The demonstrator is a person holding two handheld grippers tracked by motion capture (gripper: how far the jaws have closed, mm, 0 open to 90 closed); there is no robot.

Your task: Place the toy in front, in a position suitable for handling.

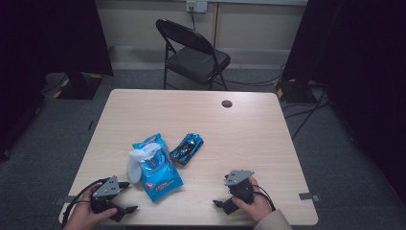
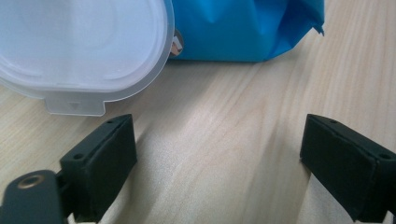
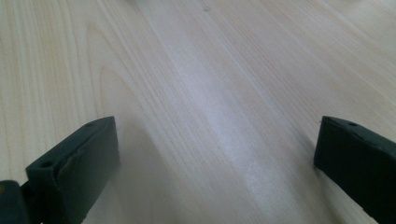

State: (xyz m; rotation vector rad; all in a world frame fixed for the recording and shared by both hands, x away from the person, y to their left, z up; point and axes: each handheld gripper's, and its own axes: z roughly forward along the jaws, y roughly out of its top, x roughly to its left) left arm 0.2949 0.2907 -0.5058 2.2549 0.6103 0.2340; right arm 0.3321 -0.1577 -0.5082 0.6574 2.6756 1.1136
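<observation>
One pale wooden desk (image 1: pixel 249 129) carries everything, and one folding chair (image 1: pixel 191 52) stands beyond its far edge. One blue pack of wipes (image 1: pixel 160 170) lies left of centre, near the left claw (image 1: pixel 125 196), its clear lid (image 2: pixel 79 46) flipped open and a white wipe (image 1: pixel 142 154) sticking up. The pack looks soft, light and crinkly; the stiff lid tab seems the best hold. One small blue toy car (image 1: pixel 187 148) sits just right of it. The right claw (image 1: pixel 221 203) rests near the front edge. Both claws are open and empty.

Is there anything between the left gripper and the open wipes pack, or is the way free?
Nothing visible blocks it. The left gripper, jaws open, faces the wipes pack across bare table; the pack's flipped-open lid is nearest.
</observation>
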